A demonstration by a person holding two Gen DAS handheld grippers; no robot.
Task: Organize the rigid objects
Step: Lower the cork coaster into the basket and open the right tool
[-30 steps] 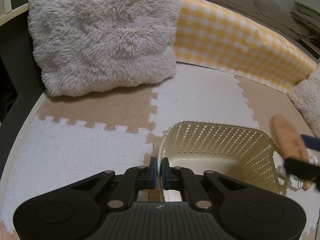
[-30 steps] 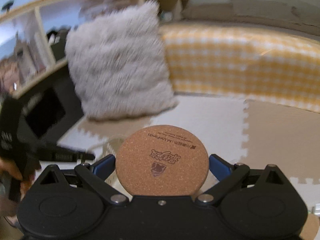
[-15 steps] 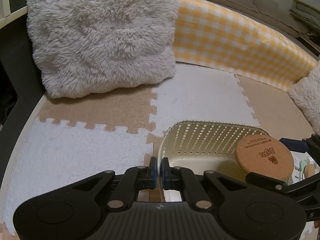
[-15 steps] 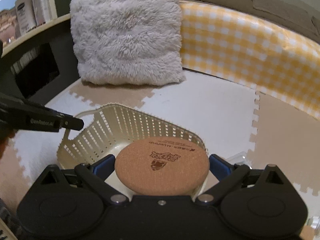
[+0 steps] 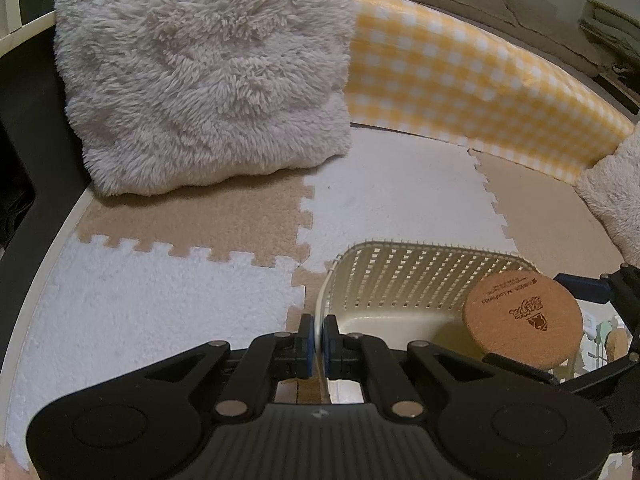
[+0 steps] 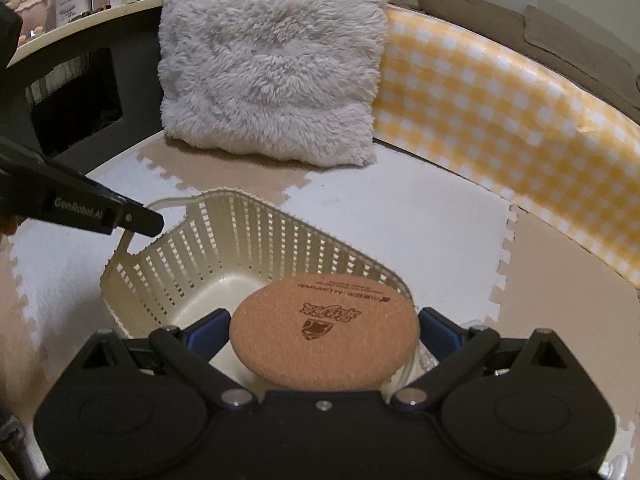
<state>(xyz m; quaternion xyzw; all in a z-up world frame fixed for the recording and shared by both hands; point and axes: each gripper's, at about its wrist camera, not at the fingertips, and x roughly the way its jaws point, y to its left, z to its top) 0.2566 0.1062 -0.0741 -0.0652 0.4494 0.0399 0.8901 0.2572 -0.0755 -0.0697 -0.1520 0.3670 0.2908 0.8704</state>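
While the left gripper (image 5: 316, 340) pinches the basket (image 6: 224, 256) rim at lower centre, the right gripper (image 6: 325, 334) clamps the cork coaster (image 6: 325, 334) edgewise above the basket's open interior.

Both tools are looking black and chunky. The left tool (image 5: 316, 340) is showing blue pads on its fingers and round silver screws. The right tool (image 6: 324, 332) is showing big blue pads too. White letters are showing on one finger.
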